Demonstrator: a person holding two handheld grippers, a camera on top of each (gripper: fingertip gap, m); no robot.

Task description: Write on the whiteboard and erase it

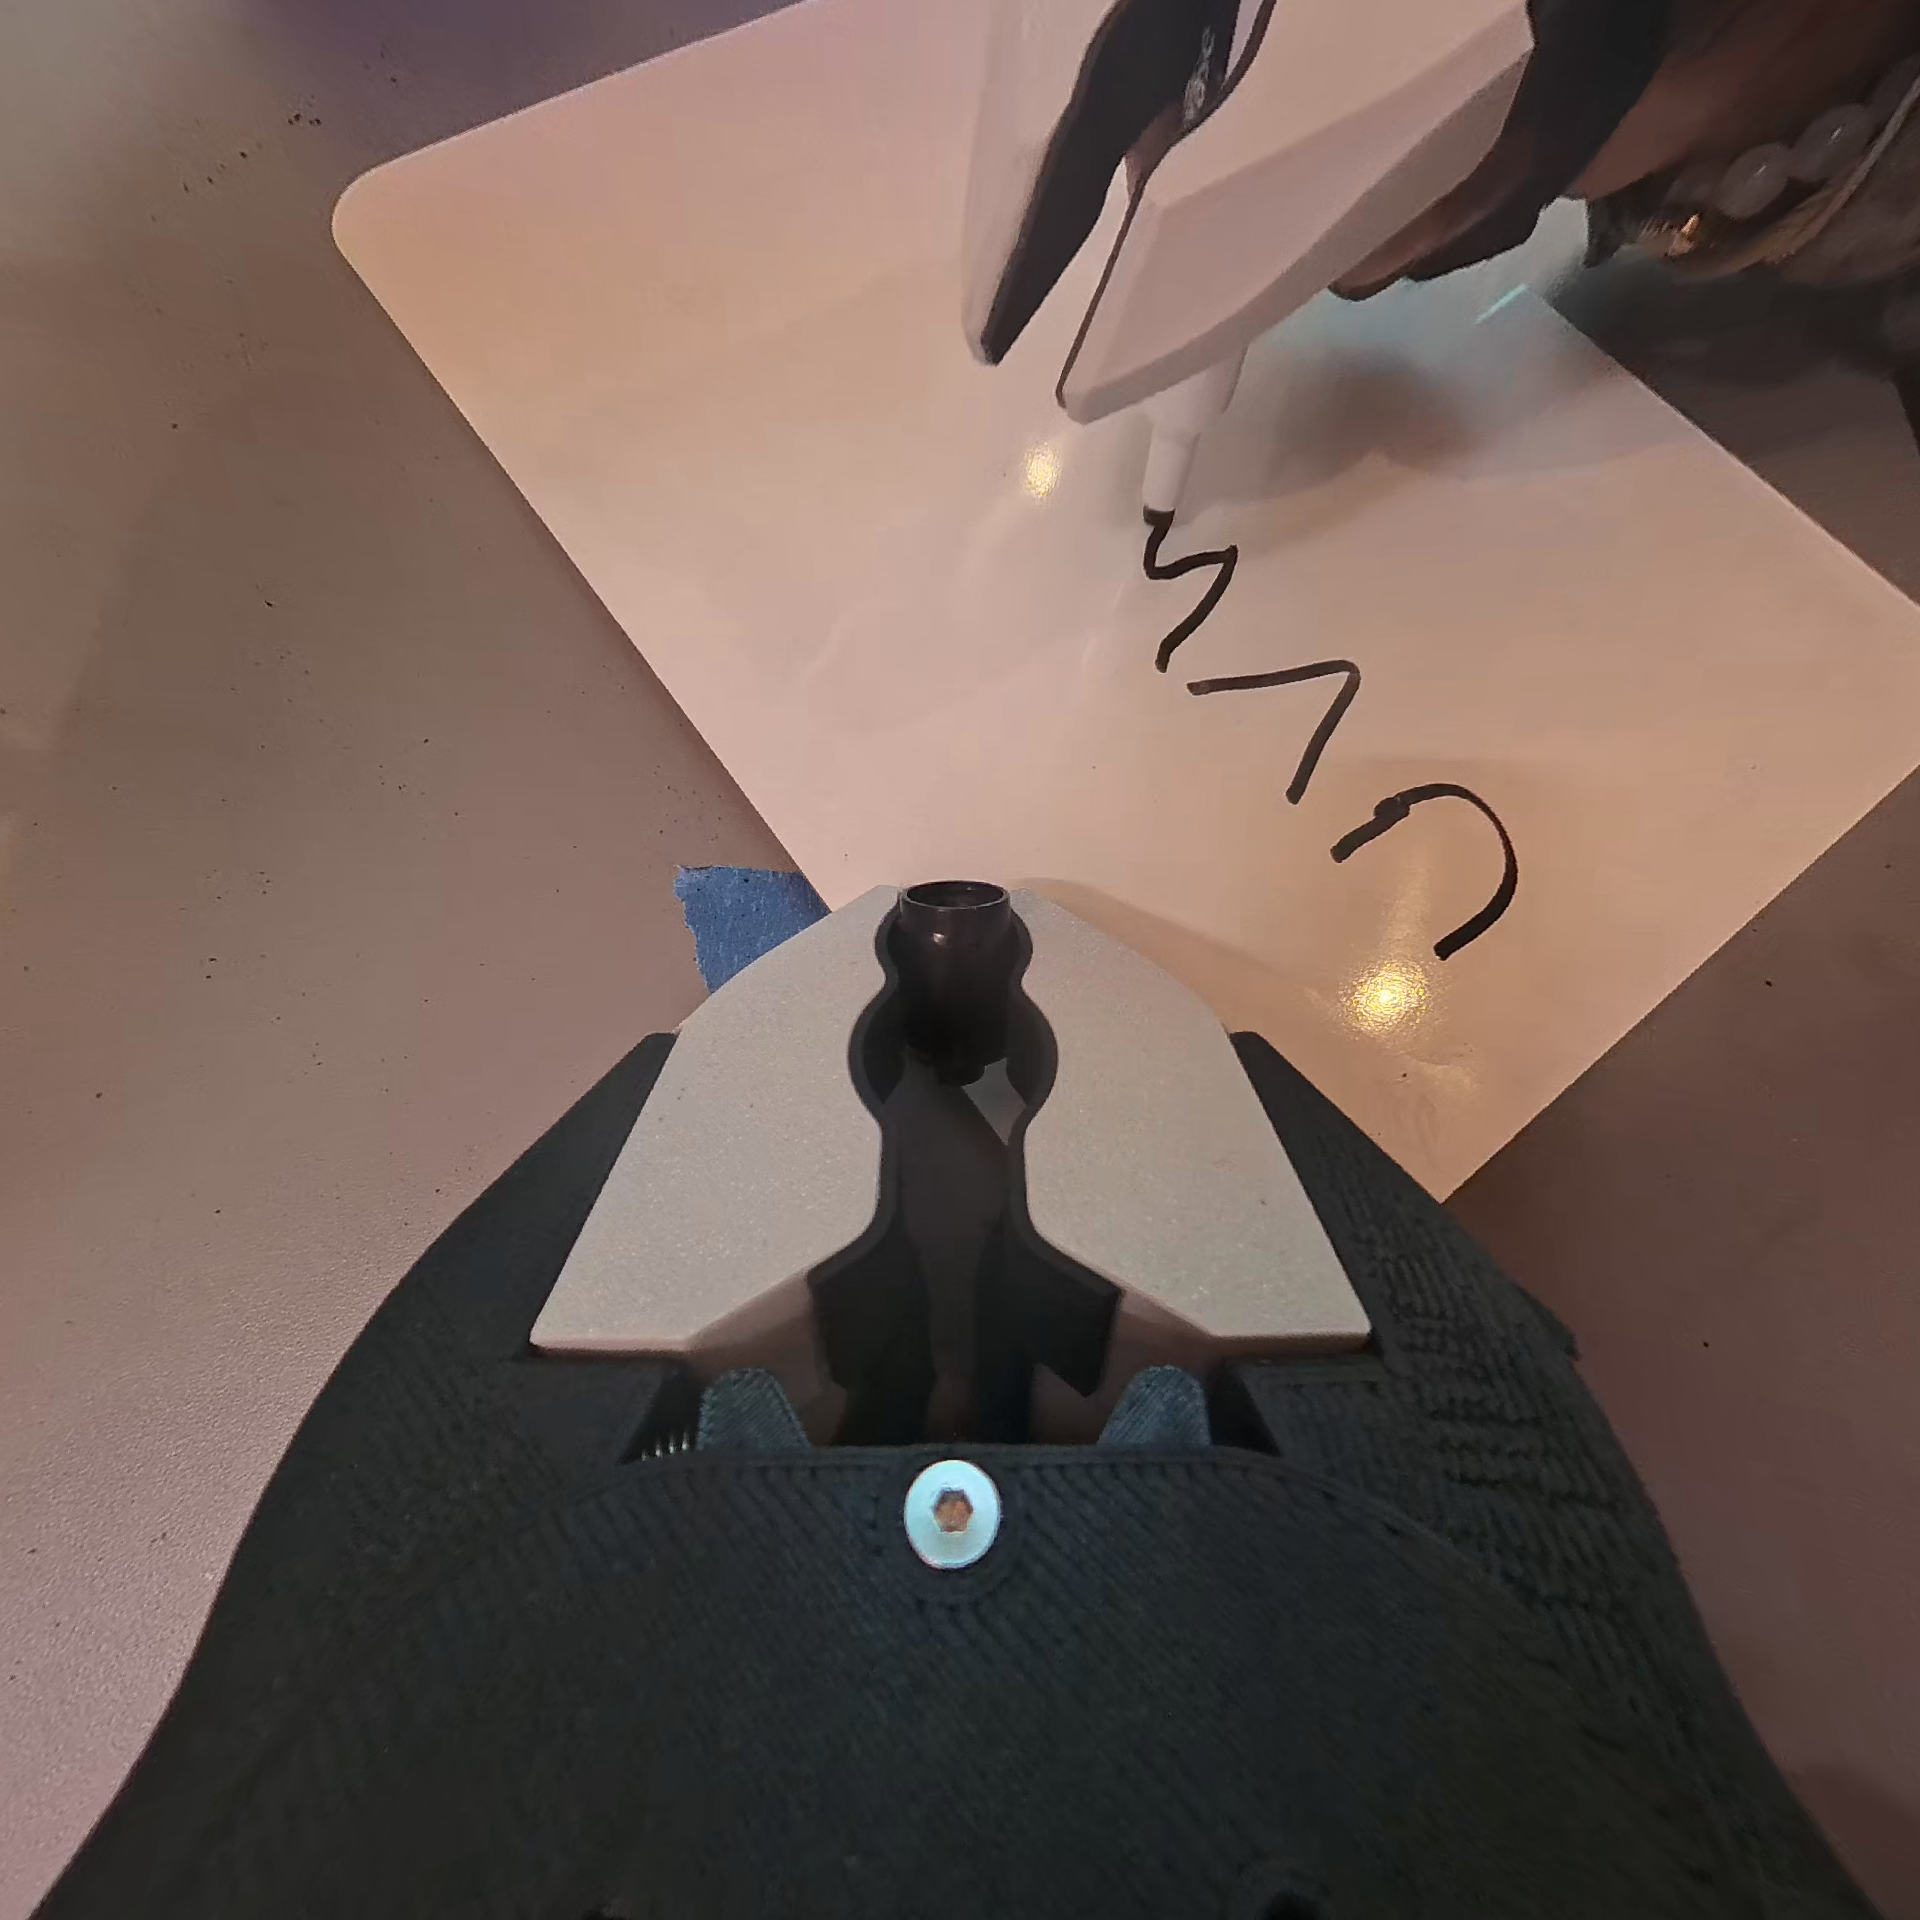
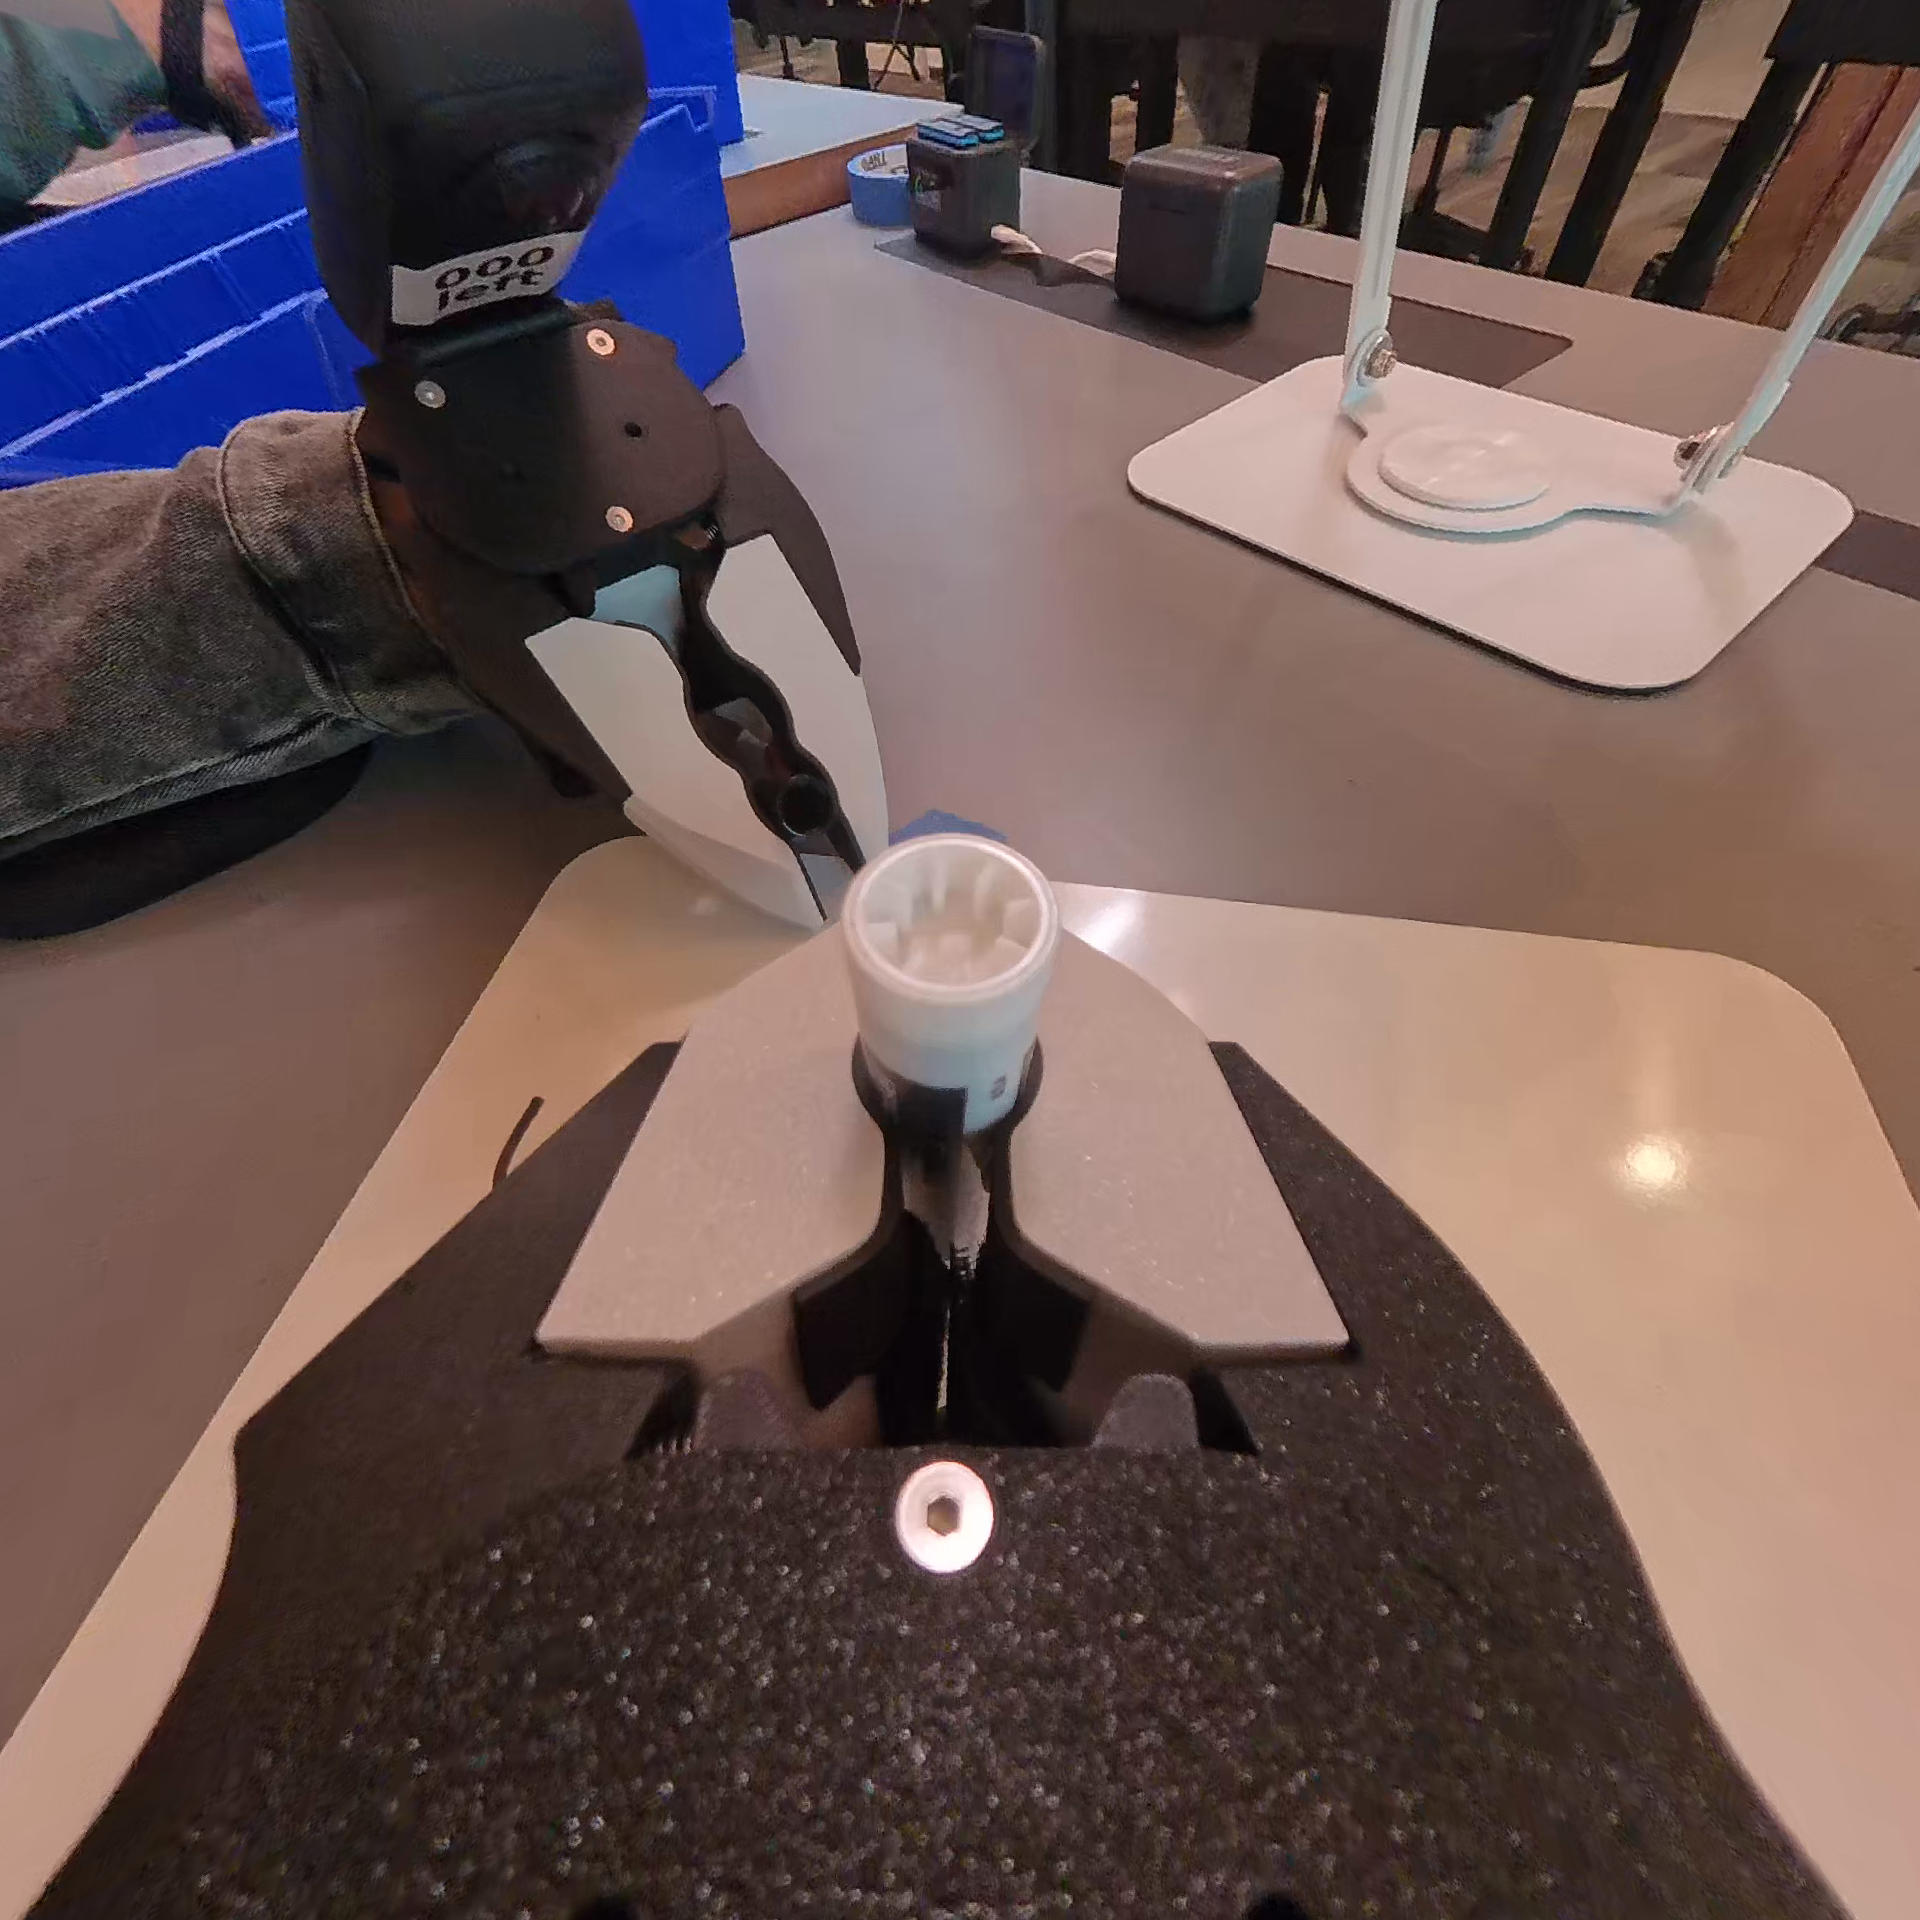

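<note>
A white whiteboard (image 1: 727, 468) lies on the grey-brown table and bears several black strokes (image 1: 1299, 675). My left gripper (image 1: 954, 920) is shut on a black marker cap (image 1: 954, 935), open end forward, at the board's near edge. My right gripper (image 1: 1049, 374) is shut on a white marker (image 1: 1179, 457) whose black tip touches the board at the end of the strokes. In the right wrist view my right gripper (image 2: 948, 997) grips the marker (image 2: 948, 956), seen from its hollow back end, over the board (image 2: 1455, 1143). The left gripper (image 2: 821, 862) with the cap (image 2: 800, 800) is just beyond.
A scrap of blue tape (image 1: 727, 914) sticks at the board's edge. A white lamp base (image 2: 1486, 530) stands at the right rear. A blue crate (image 2: 156, 312), dark boxes (image 2: 1195, 229) and a blue tape roll (image 2: 878, 187) stand at the back. A person's sleeve (image 2: 156, 592) rests left.
</note>
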